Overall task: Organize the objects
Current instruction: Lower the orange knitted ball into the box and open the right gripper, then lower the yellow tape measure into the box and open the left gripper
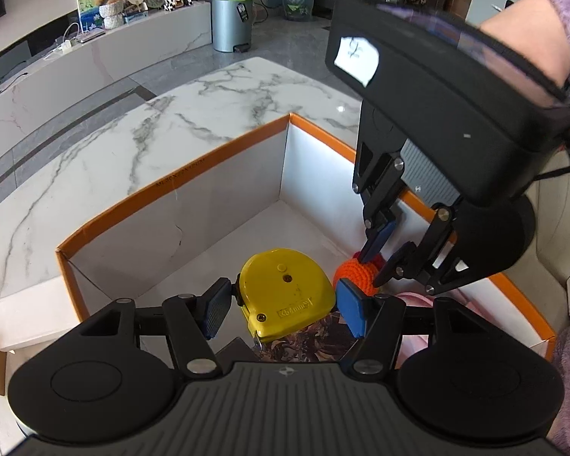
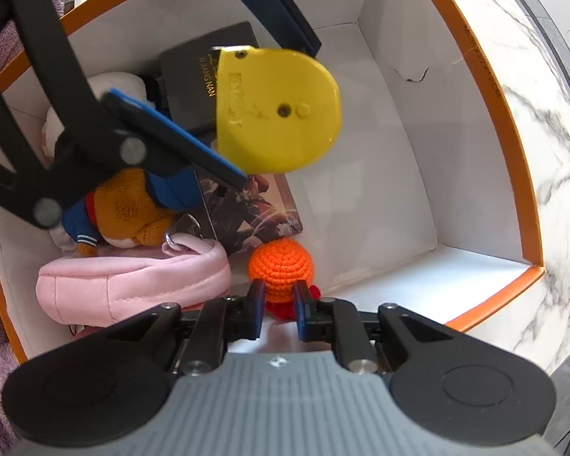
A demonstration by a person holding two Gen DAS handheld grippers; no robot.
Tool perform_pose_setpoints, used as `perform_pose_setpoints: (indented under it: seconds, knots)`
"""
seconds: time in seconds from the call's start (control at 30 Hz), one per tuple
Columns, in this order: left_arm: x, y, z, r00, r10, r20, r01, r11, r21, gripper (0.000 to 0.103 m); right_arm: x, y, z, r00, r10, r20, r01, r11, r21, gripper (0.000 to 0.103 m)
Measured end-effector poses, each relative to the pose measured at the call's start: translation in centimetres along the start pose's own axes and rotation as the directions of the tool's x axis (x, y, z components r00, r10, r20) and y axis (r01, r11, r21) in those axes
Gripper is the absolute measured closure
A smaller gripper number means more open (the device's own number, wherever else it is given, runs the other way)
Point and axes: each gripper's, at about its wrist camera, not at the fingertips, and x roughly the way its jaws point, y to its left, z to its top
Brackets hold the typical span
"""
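Left gripper (image 1: 281, 309) is clamped across a yellow tape measure (image 1: 285, 296), held above the interior of the orange-rimmed white box (image 1: 171, 186) standing on the marble tabletop (image 1: 133, 125). Right gripper (image 2: 279, 304) has its jaws drawn close onto an orange crocheted ball (image 2: 281, 266) resting on the box floor, just beside a pink pouch (image 2: 133, 285). A brown plush toy (image 2: 129, 209) and a dark booklet (image 2: 193, 72) also lie inside.

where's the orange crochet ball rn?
The orange crochet ball sits on the floor of the orange-rimmed box, pinched by the right tool, beside the pink pouch and below the yellow tape measure.
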Motion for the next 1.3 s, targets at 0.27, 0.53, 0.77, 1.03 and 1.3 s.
perform_pose_setpoints:
  seconds: [0.27,0.53,0.77,1.03,1.3]
  knots:
    - [2.5,0.7,1.1,0.997,-0.012,-0.075,0.01,0.999,-0.035,0.032,-1.6,0.3,-0.7,0.99,-0.07,0.12,0.058,0.993,0.102,0.082]
    - [6.1,2.3,1.1,0.975,0.055,-0.215,-0.115,0.954,-0.277,0.032,-2.7,0.3,-1.9,0.948,-0.224,0.227,0.171,0.958,0.23,0.07]
    - [7.1,2.2,0.4,0.975,0.078,-0.208,-0.15,0.923,-0.354,0.032,-1.8,1.6,-2.0,0.943,-0.24,0.231,0.192,0.959,0.209,0.071]
    - [7.7,1.8,0.2,0.972,0.092,-0.215,-0.162,0.928,-0.336,0.031,-1.4,2.7,-1.9,0.945,-0.239,0.221,0.196,0.96,0.198,0.067]
    - [5.9,1.9,0.4,0.979,0.098,-0.177,-0.153,0.932,-0.328,0.024,-2.2,4.0,-1.9,0.939,-0.264,0.219,0.218,0.953,0.211,0.062]
